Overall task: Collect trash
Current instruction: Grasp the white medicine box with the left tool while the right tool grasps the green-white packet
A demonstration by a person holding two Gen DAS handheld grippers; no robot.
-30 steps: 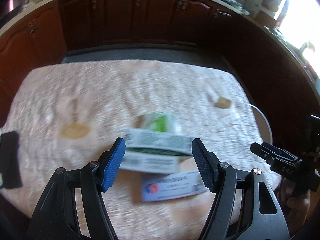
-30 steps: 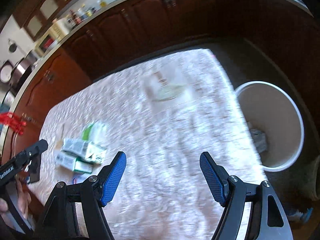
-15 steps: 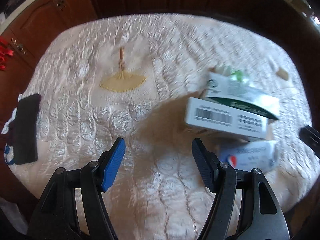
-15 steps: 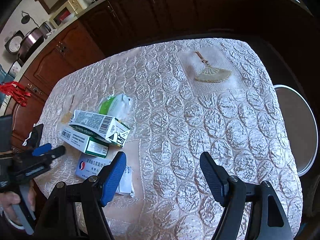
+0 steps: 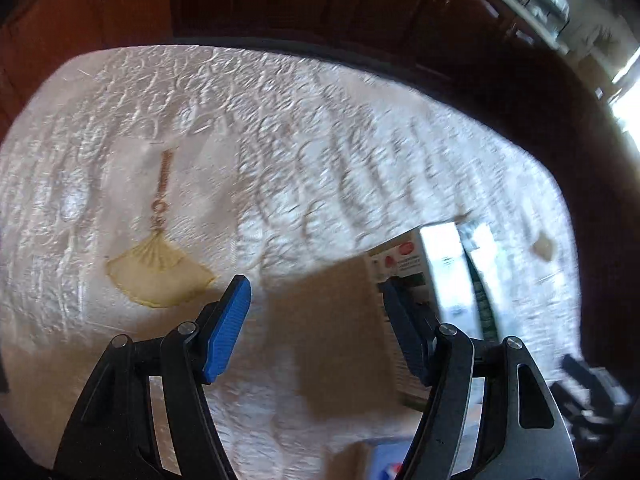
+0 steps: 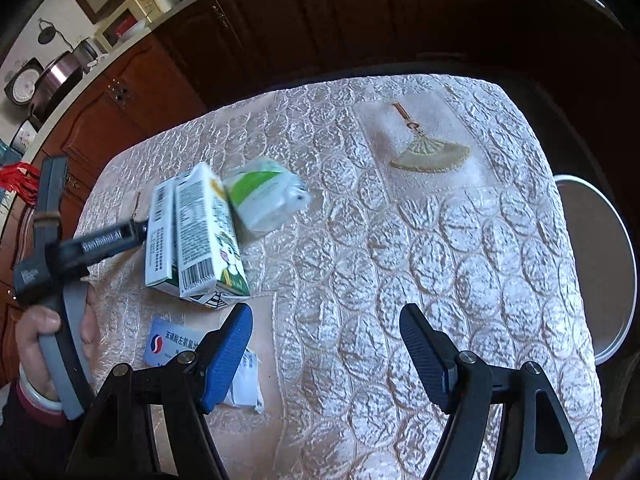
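Note:
Two cartons lie side by side on the quilted tablecloth, with a green-and-white packet just behind them. A blue-and-white medicine box and a white wrapper lie nearer. My left gripper is open and empty, low over the cloth. The cartons sit just outside its right finger. The right wrist view shows one left finger reaching the cartons' left side. My right gripper hangs open and empty, right of the trash.
A round white bin stands on the floor past the table's right edge. A fan pattern is sewn into the cloth. Dark wooden cabinets ring the table. A hand holds the left gripper.
The left gripper has sunk and swung left, so the cartons moved from between its fingers to its right side. The right gripper shifted towards the trash; the bin slid to the view's edge.

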